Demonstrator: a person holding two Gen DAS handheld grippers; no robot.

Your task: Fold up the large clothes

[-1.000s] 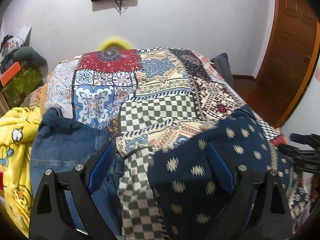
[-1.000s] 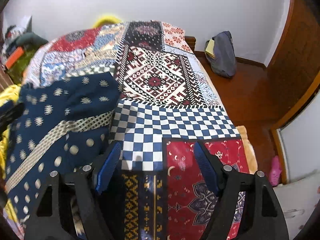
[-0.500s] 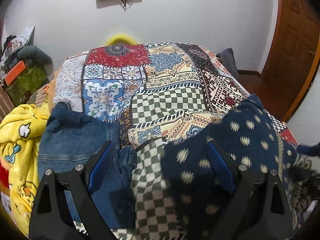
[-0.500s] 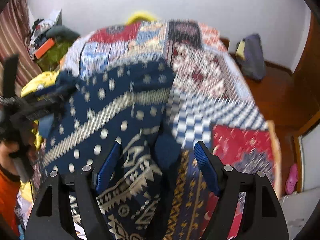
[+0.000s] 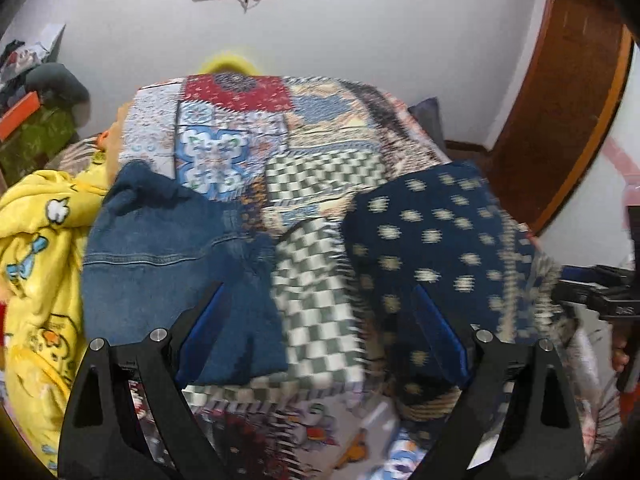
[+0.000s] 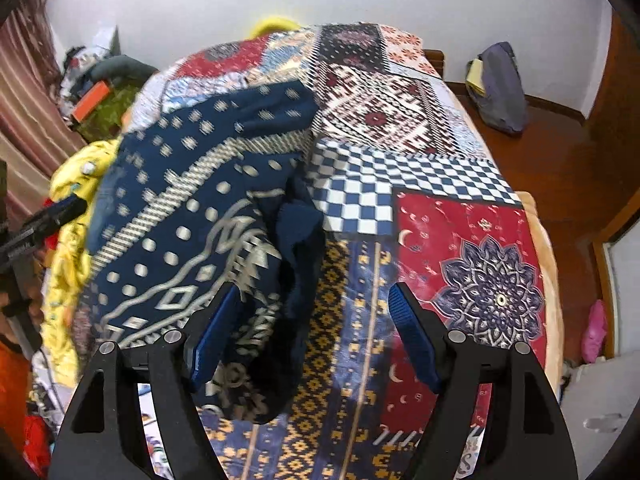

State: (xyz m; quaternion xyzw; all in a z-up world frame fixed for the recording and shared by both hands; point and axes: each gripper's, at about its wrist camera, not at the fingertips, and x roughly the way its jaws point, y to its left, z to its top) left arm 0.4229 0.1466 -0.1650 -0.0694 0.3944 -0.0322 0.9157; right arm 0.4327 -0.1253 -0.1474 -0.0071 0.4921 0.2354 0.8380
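Both the left gripper (image 5: 320, 332) and right gripper (image 6: 314, 334) are hovering spread, needing firm pinches on the navy patterned garment's (image 6: 192, 216) edges beside the denim jeans (image 5: 168, 248).

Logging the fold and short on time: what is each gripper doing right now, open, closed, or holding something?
Left gripper: open, holding nothing.
Right gripper: open, holding nothing; the navy patterned garment lies under its left finger.
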